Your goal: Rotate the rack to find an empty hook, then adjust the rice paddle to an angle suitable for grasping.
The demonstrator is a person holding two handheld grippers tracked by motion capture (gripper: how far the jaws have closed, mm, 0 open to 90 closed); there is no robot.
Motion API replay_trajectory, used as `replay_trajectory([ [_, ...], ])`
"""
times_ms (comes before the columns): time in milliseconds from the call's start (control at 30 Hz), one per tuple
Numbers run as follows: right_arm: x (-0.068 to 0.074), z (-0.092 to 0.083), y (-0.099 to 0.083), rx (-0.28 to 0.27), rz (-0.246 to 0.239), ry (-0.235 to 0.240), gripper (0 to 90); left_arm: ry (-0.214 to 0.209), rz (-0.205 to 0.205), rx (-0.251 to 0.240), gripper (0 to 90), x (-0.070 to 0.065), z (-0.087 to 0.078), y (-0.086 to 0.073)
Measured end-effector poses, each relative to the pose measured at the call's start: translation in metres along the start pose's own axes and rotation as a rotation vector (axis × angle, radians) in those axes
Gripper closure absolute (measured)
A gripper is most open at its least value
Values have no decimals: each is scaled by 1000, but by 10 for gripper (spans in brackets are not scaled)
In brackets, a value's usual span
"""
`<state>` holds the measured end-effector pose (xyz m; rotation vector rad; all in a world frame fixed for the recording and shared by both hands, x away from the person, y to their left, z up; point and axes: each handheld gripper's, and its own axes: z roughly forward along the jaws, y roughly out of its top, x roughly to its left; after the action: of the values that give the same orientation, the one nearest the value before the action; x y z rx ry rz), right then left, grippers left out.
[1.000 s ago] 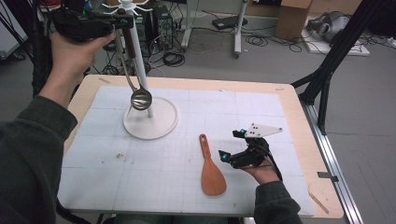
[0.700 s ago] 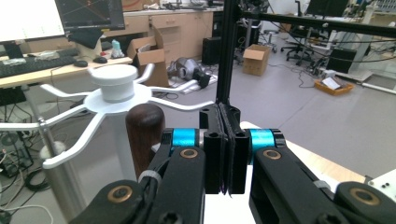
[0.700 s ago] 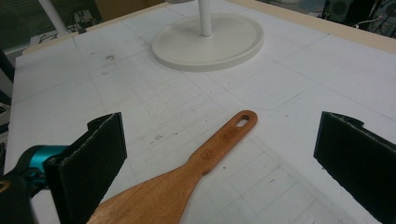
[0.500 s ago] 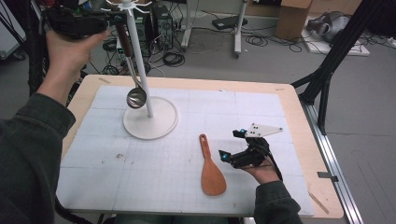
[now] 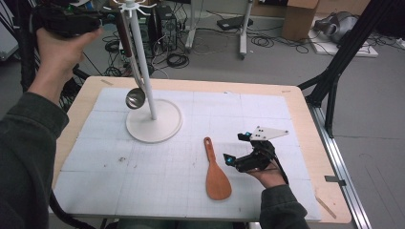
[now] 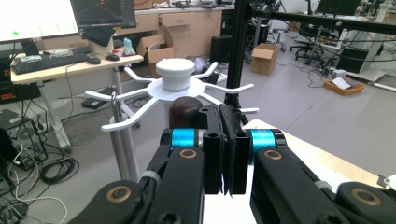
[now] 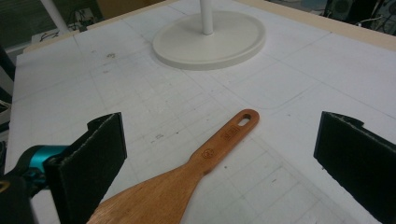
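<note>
On the wooden table, a white gridded mat is spread, and the white hook stand is set on it. A ladle is held by its dark handle in the closed jaws of the left gripper, raised beside the stand's top hooks. A wooden rice paddle is seen lying flat on the mat between the wide-open jaws of the right gripper.

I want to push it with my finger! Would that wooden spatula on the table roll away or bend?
The wooden spatula probably wouldn't roll: it lies flat, with a wide blade. It looks like solid wood, so likely stiff. On the smooth white mat it would probably slide or spin.
</note>
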<state>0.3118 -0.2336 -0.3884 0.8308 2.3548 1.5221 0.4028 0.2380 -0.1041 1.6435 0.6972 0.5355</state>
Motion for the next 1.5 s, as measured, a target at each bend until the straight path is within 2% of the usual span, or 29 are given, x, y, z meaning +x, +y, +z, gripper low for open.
replay_trajectory([
  [267,1,-1,0,1,5,-4,14,-41,17,-2,855,-7,-1,-1],
  [400,0,-1,0,-2,5,-7,14,-55,10,-5,838,-7,-4,-9],
  [600,0,-1,0,4,11,-13,14,-115,1,4,771,-8,-10,-23],
  [700,0,0,-1,6,15,-17,14,-124,30,29,723,-13,-13,-31],
  [833,1,0,-1,11,16,-17,15,-146,26,33,684,-19,-17,-42],
  [1133,2,1,-1,9,26,-21,15,-191,48,67,627,-30,-23,-69],
  [1500,5,3,-3,31,20,-32,17,-206,48,88,547,-38,-33,-107],
])
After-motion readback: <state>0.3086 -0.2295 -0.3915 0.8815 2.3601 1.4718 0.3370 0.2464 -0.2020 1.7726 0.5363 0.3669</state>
